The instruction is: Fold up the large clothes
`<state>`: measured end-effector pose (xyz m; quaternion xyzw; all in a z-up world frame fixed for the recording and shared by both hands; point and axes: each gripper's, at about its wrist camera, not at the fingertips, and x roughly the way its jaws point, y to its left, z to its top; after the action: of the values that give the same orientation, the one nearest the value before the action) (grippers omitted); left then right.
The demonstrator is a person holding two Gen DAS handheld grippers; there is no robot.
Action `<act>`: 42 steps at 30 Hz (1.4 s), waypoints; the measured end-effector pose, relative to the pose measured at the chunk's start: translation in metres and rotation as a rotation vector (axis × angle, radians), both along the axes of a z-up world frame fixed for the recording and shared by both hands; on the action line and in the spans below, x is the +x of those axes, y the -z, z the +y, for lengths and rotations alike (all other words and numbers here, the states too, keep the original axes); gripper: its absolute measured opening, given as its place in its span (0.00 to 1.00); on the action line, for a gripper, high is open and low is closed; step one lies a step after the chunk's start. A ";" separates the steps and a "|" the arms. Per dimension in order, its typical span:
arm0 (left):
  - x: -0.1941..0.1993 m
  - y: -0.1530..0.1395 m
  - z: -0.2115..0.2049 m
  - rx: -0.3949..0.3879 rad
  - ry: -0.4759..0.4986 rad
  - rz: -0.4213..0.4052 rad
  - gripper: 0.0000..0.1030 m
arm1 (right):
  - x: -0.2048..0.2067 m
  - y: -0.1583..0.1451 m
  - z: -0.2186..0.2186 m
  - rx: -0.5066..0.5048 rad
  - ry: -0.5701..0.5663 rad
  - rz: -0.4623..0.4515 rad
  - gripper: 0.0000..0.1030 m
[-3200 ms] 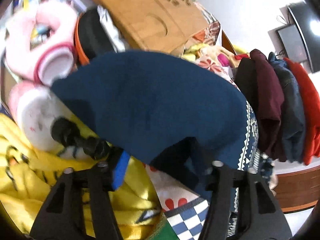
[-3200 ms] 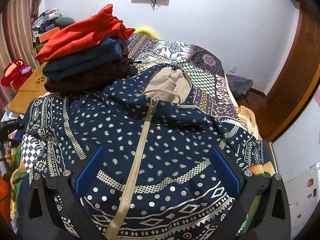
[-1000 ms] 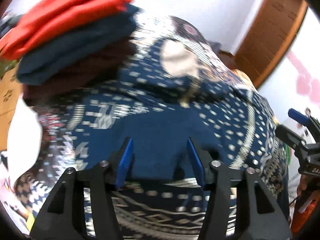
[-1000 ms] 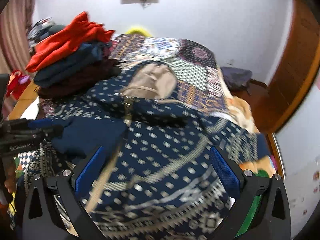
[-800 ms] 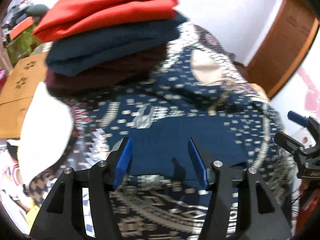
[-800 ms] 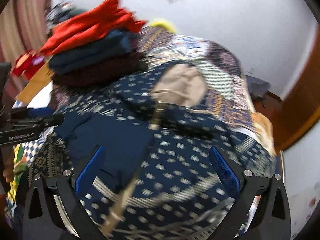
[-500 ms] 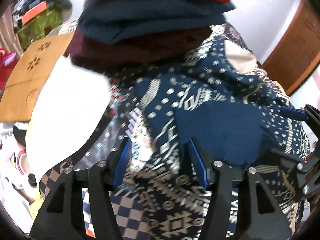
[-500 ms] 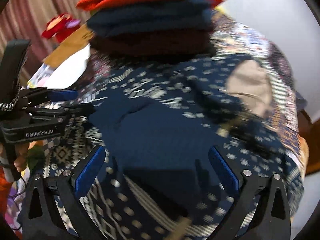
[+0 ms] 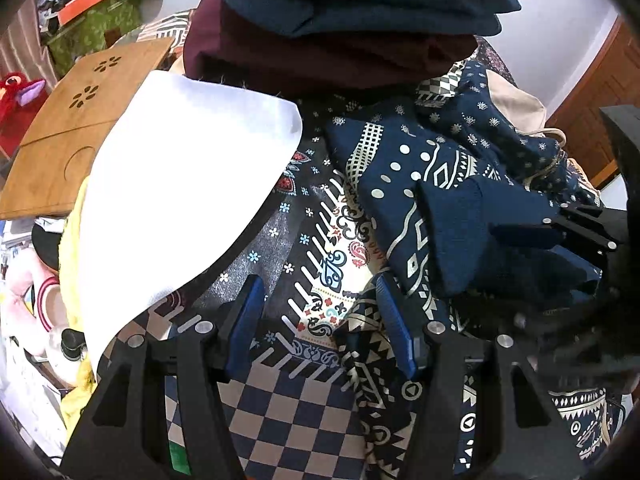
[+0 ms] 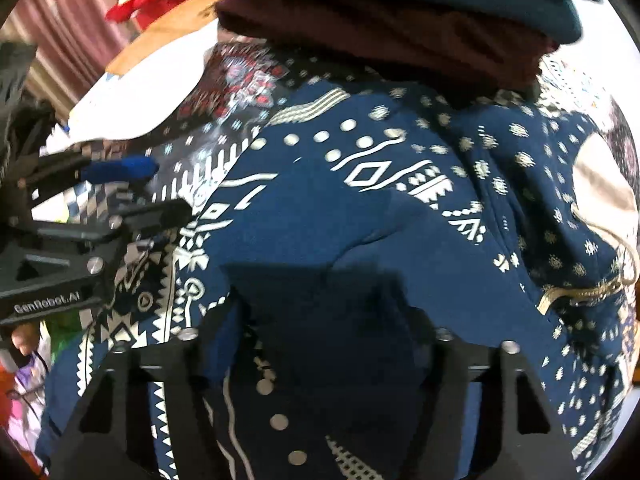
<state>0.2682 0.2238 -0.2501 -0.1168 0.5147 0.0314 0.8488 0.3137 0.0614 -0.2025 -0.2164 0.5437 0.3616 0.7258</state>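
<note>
Bed for a surface, draped in a busy patterned bedspread [image 9: 320, 240], with clutter along one edge: wooden board [image 9: 76, 120] with flower cut-outs, red plush toy [image 9: 16, 96], white cloth [image 9: 180, 184] lapping over the spread.

At the far side, touching the garment in hand: stack of folded clothes [image 9: 340, 40], maroon at the bottom, dark blue above, a sliver of red on top. Judged finished and set aside.

Spread across the bed just in front of that stack: navy hooded jacket [image 10: 380, 184] with pale geometric print, beige hood lining and drawstring off to one side. Not yet a neat parcel. One patterned sleeve with a plain navy cuff apparently drawn in over the body; hood loose, lower hem hanging over the near edge, body at full length.

Left tongs [image 9: 320, 320]: half spread, pinching nothing, poised over bare bedspread right beside the jacket's edge.

Right tongs [image 10: 320, 320]: closing on a bunched fold of plain navy cloth from the jacket, pads buried in the fabric.

Progress, as a judgement: early in this garment. Done, at most, a first sleeve fold. Left to do: smoothing that fold, bringing in the other side, tucking the hood, doubling the body, then adding to the stack.
</note>
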 end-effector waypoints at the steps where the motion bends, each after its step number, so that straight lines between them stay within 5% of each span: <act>1: 0.000 0.000 0.000 0.000 0.004 0.001 0.56 | 0.003 -0.003 -0.006 0.021 0.020 0.005 0.31; 3: 0.001 0.001 -0.002 0.008 0.013 0.003 0.56 | 0.010 -0.009 -0.017 0.073 0.057 0.024 0.15; 10: 0.015 0.008 0.007 0.048 -0.007 0.003 0.56 | 0.013 -0.029 -0.047 0.164 0.165 -0.003 0.12; 21: -0.006 -0.013 0.108 0.250 -0.437 -0.019 0.55 | 0.028 -0.057 -0.105 0.246 0.300 -0.096 0.12; 25: -0.027 -0.022 0.132 0.219 -0.520 -0.029 0.55 | 0.032 -0.068 -0.131 0.281 0.366 -0.119 0.11; 33: -0.021 -0.053 0.070 0.202 -0.311 -0.088 0.55 | 0.032 -0.090 -0.186 0.331 0.485 -0.166 0.11; 42: 0.031 -0.054 -0.069 0.048 0.046 -0.089 0.57 | 0.021 -0.101 -0.260 0.351 0.616 -0.209 0.11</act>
<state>0.2989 0.1543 -0.1962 -0.0858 0.4781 0.0189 0.8739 0.3347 -0.1984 -0.1012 0.0492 0.4360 0.1899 0.8783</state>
